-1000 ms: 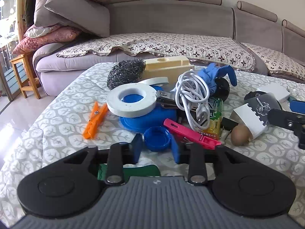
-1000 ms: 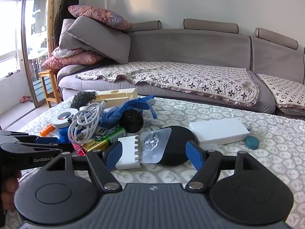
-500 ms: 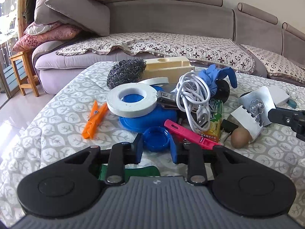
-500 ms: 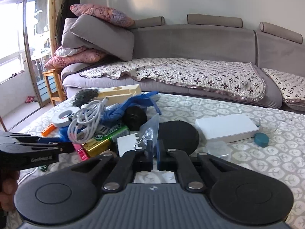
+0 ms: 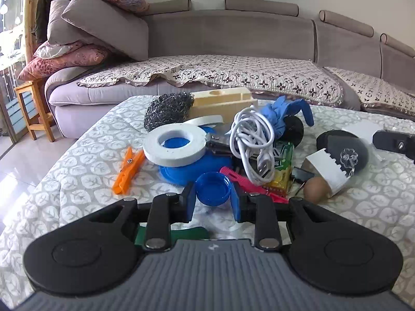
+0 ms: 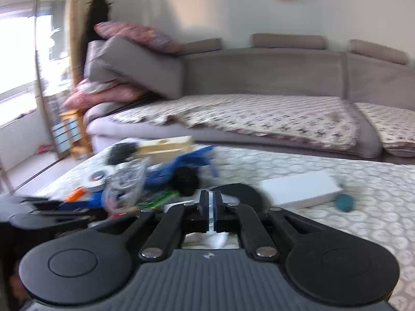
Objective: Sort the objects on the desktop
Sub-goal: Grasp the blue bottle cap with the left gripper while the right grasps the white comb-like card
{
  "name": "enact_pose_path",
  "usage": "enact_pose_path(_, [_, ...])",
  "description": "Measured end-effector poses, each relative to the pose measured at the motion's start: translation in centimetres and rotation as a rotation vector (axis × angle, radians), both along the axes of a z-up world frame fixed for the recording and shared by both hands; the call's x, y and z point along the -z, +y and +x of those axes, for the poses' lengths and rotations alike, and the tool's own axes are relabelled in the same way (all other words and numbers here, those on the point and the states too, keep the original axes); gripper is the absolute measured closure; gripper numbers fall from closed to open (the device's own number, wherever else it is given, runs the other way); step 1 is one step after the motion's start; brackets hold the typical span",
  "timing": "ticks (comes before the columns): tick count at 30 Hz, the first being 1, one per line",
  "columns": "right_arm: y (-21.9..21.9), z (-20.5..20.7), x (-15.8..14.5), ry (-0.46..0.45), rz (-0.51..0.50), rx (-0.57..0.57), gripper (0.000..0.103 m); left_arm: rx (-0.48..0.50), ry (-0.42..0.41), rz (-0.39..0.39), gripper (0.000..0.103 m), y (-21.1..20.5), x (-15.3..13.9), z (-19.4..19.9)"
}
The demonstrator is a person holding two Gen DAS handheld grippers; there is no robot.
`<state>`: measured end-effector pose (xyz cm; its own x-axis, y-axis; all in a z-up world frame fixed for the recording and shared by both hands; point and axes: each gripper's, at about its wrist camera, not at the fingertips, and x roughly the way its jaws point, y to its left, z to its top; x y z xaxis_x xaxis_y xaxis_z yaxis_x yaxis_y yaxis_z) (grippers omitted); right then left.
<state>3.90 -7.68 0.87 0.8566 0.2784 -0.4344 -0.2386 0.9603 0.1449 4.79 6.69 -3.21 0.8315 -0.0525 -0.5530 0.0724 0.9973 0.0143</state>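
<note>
Your left gripper (image 5: 212, 199) brackets the blue cap (image 5: 212, 188), jaws apart, while your right gripper (image 6: 210, 208) pinches what looks like the clear hook sheet (image 6: 212, 213).

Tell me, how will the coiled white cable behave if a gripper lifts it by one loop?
The white cable is probably floppy: its loops hang loose and uneven, so they may uncoil. It looks light. It rests on the green packet and other clutter, so its plug might snag and drag things.
</note>
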Motion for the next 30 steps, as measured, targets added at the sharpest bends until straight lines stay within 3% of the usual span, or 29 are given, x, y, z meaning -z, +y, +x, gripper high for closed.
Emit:
enact_pose_path(2, [0.4, 0.0, 0.4, 0.000, 0.010, -0.048, 0.096, -0.004, -0.003, -0.004, 0.075, 0.1, -0.1, 0.0])
enact_pose_path(6, [3.6, -0.3, 0.7, -0.029, -0.126, -0.122, 0.095, -0.004, 0.013, -0.006, 0.075, 0.1, 0.1, 0.1])
enact_pose_path(11, [5.7, 0.6, 0.9, -0.029, -0.216, -0.116, 0.089, 0.004, 0.010, -0.006, 0.075, 0.0, 0.1, -0.1])
enact_pose_path(14, [5.9, 1.6, 1.2, -0.003, -0.212, -0.101, 0.076, 0.004, 0.011, -0.009, 0.075, 0.0, 0.1, -0.1])
enact_pose_path(16, [6.0, 1.5, 1.3, -0.013, -0.215, -0.077, 0.052, 0.006, 0.011, -0.009, 0.075, -0.1, 0.2, -0.2])
enact_pose_path(17, [6.1, 1.5, 1.4, -0.007, -0.213, -0.074, 0.048, 0.006, 0.012, -0.009, 0.075, -0.1, 0.2, -0.2])
enact_pose_path(23, [6.5, 1.5, 2.0, 0.021, -0.214, -0.080, 0.046, -0.001, 0.020, -0.012, 0.075, 0.0, 0.2, -0.1])
enact_pose_path(24, [6.5, 1.4, 1.9, 0.027, -0.217, -0.075, 0.049, -0.001, 0.021, -0.012, 0.075, -0.1, 0.2, -0.1])
enact_pose_path(25, [6.5, 1.4, 1.8, 0.046, -0.200, -0.085, 0.067, -0.003, 0.020, -0.011, 0.075, -0.1, 0.2, -0.1])
enact_pose_path(26, [6.4, 1.5, 1.6, 0.072, -0.178, -0.100, 0.076, -0.004, 0.019, -0.010, 0.075, -0.1, 0.2, -0.1])
enact_pose_path(28, [6.5, 1.4, 1.3, 0.087, -0.194, -0.067, 0.077, -0.006, 0.018, -0.010, 0.075, -0.1, 0.2, -0.1])
enact_pose_path(30, [4.9, 1.8, 1.6, 0.132, -0.092, -0.039, 0.077, -0.005, 0.017, -0.009, 0.075, -0.1, 0.2, -0.2])
